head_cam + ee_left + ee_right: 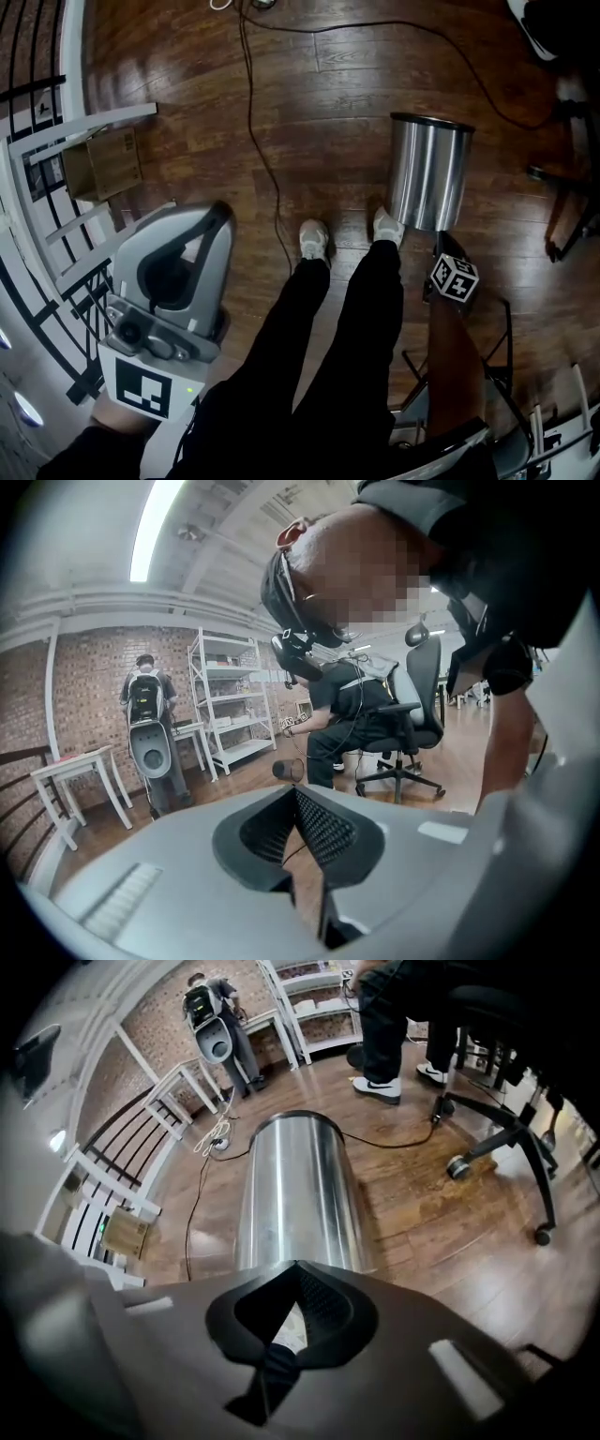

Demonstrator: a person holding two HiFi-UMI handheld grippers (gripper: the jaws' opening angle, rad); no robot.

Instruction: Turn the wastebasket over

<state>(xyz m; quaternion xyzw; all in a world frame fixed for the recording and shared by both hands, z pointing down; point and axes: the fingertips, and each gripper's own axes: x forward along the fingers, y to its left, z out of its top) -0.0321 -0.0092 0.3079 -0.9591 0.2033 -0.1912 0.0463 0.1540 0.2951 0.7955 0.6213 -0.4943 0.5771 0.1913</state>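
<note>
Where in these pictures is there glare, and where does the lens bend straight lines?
Right gripper view: bright streaks run down the steel wastebasket, and the white railing curves. Left gripper view: the ceiling light is blown out and the corners go dark. Head view: the floor has a soft sheen, and the railing at the left bows.

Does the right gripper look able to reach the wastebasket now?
Probably yes: the right gripper hangs close beside the standing wastebasket, nothing between them; its shut jaws would need opening first.
</note>
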